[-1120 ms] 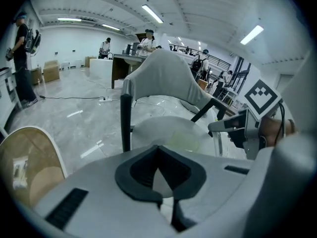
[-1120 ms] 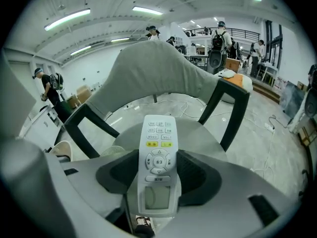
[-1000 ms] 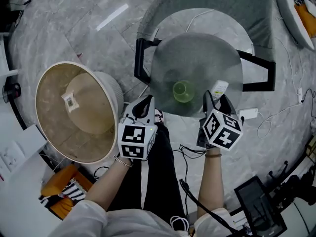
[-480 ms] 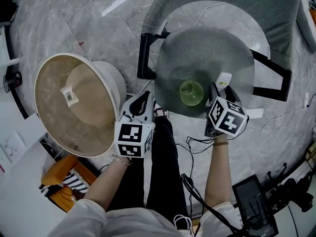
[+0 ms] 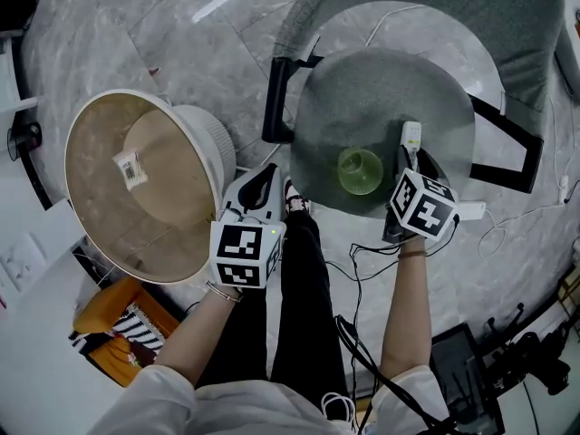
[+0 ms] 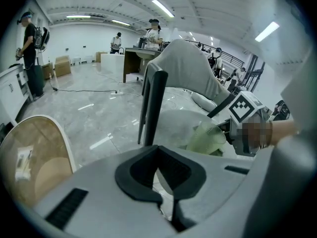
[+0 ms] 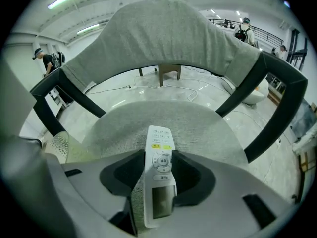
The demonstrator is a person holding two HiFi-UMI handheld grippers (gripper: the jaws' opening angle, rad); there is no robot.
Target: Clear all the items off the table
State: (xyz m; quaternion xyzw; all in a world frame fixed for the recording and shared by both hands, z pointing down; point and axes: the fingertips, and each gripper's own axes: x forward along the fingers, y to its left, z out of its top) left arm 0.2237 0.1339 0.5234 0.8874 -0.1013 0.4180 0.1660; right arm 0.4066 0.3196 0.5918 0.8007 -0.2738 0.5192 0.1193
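The right gripper (image 7: pixel 161 155) points steeply down at the round grey top (image 5: pixel 362 98); its jaws have just been closing, and their dark pads now meet the two long sides of a white remote (image 7: pixel 159 175), which lies flat on the grey fabric near the edge closest to the person; the remote carries a small display at its near end, a round button pad at mid-length and two yellow keys further up, and the print on its keys is too small to read. Just to the remote's left on the same top stands a translucent green cup (image 5: pixel 360 170), upright and apart from it. The left gripper (image 6: pixel 157 150) hangs off the top's edge with its jaws together and nothing between them. On the floor to the left a large beige bin (image 5: pixel 100 234) is tipped towards the camera; a white barcode label (image 5: pixel 131 169) is stuck on its inner base, its print unreadable.
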